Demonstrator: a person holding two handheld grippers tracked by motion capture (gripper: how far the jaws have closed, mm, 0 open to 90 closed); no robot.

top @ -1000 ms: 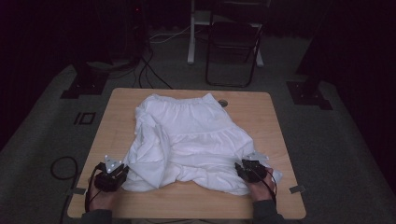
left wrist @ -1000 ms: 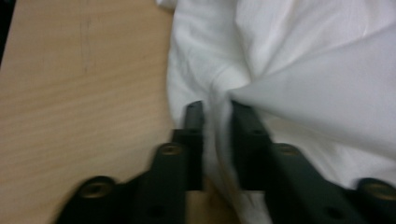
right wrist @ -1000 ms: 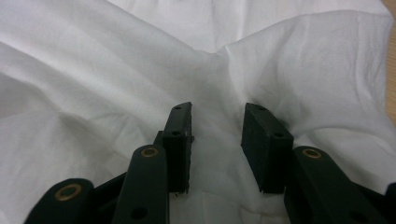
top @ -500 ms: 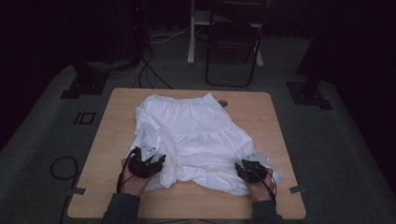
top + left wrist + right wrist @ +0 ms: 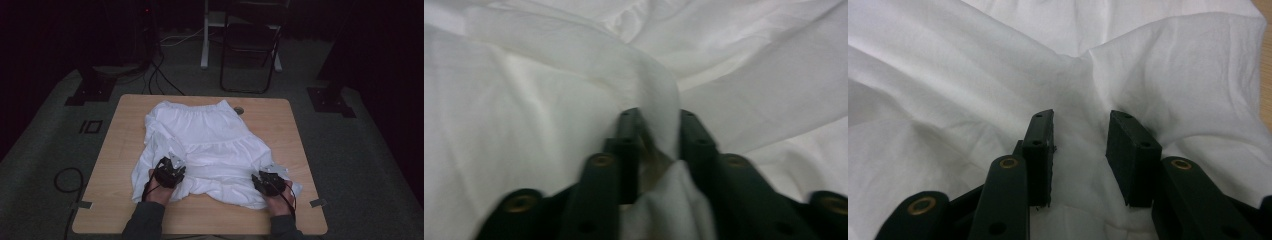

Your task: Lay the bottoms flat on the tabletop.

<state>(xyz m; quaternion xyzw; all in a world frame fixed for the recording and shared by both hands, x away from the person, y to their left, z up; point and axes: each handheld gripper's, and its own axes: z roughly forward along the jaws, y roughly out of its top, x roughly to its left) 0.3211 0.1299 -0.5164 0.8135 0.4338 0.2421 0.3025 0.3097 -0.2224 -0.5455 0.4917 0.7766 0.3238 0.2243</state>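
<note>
The left gripper (image 5: 656,130), its jaws just closing, pinches a thin ridge of the white skirt (image 5: 210,145) that could slip free; the right gripper (image 5: 1080,137) stands apart over cloth.

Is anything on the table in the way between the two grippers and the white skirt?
Nothing visible. The left gripper has a raised fold of the white fabric skirt between its jaws, which have just been closing. The right gripper rests on the cloth with its jaws apart, cloth under the gap.
</note>
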